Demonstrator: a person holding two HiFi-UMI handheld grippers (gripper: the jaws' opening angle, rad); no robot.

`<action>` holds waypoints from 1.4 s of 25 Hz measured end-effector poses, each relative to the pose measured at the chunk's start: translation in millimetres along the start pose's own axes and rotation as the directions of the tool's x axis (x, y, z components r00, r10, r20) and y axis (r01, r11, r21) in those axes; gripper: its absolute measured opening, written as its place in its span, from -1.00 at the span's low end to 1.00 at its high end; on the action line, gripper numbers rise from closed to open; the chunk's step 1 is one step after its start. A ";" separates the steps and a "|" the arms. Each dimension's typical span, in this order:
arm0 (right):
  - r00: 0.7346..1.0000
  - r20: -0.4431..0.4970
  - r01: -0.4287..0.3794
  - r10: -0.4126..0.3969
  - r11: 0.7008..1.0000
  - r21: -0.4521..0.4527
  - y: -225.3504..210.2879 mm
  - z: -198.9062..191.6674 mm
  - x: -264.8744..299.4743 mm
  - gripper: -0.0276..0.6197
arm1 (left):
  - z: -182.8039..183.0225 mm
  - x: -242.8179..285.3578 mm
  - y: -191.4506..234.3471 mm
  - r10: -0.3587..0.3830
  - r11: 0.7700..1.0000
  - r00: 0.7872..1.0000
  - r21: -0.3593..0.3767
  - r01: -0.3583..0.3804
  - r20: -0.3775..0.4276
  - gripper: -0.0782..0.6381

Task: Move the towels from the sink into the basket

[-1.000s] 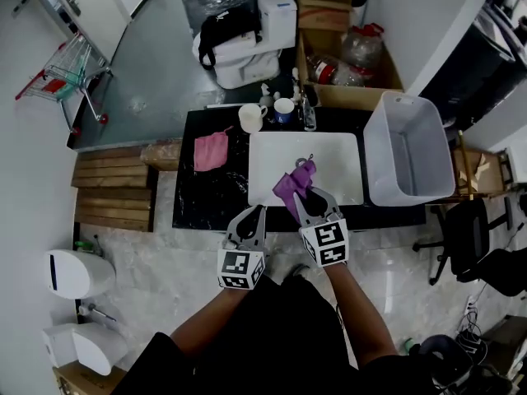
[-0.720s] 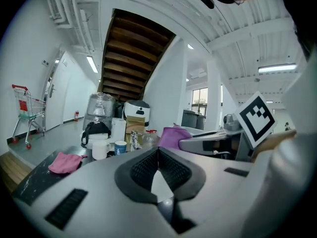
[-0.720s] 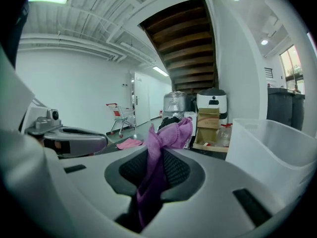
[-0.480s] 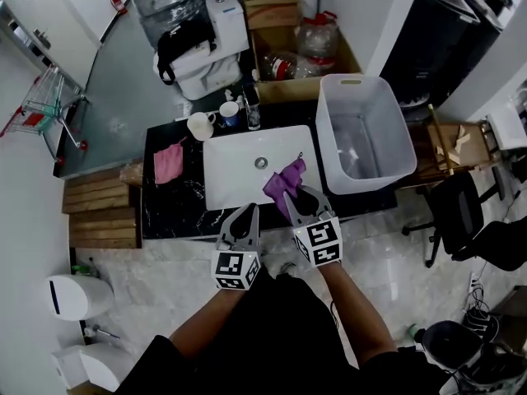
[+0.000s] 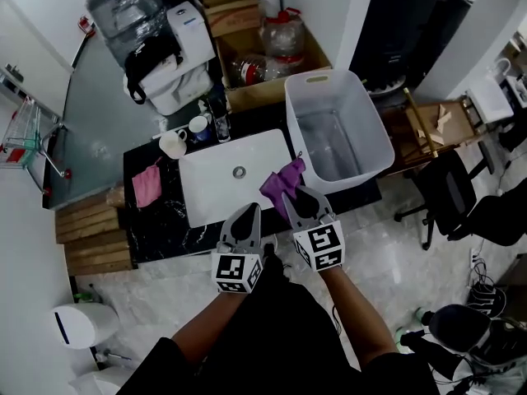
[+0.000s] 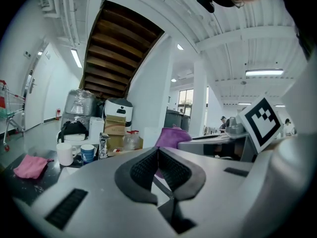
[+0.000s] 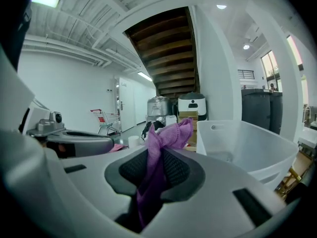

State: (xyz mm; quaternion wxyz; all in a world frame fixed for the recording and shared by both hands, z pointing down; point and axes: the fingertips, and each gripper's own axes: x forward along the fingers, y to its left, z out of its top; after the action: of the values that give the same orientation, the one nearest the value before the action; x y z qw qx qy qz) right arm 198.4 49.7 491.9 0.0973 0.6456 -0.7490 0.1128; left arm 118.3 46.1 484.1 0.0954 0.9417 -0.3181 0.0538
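A purple towel (image 5: 282, 179) (image 7: 169, 132) hangs from my right gripper (image 5: 291, 194) (image 7: 157, 155), which is shut on it above the right front corner of the white sink (image 5: 221, 194). The white basket (image 5: 315, 76) (image 7: 250, 142) stands just right of the sink, with nothing showing inside it. My left gripper (image 5: 249, 211) (image 6: 157, 151) is beside the right one at the sink's front edge, its jaws closed together with nothing between them. From the left gripper view the purple towel (image 6: 172, 135) shows beyond the jaws. A pink towel (image 5: 146, 186) (image 6: 30, 165) lies on the black counter, left of the sink.
Two mugs (image 5: 173, 143) and a tap sit behind the sink on the black counter (image 5: 160, 225). A cardboard box with bottles (image 5: 262, 62) stands behind. A black chair (image 5: 461, 208) is at the right, wooden pallets (image 5: 89, 241) at the left.
Both grippers have moved to the right along the sink's front. The purple towel went with the right one, from over the middle of the sink to its right corner near the basket.
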 end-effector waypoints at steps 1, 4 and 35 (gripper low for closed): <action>1.000 0.003 0.007 -0.007 1.000 0.000 -4.2 3.6 -0.7 -0.66 | 1.3 5.2 -1.6 -0.008 1.000 1.000 0.000 0.008 -0.003 -0.74; 1.000 0.020 0.022 -0.022 1.000 -0.009 -12.8 16.3 2.0 -0.66 | 0.4 18.8 0.9 -0.025 1.000 1.000 -0.006 0.025 -0.018 -0.74; 0.985 0.036 0.160 -0.167 0.977 0.138 -152.6 101.2 96.6 -0.66 | 73.2 179.5 37.3 -0.140 0.988 0.987 -0.048 0.144 0.076 -0.74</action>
State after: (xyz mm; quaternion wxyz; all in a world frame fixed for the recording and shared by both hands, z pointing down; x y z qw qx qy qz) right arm 335.1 -92.9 429.9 0.0444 0.7125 -0.6862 0.1393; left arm 240.7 -104.3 447.1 0.1123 0.9604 -0.2548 0.0042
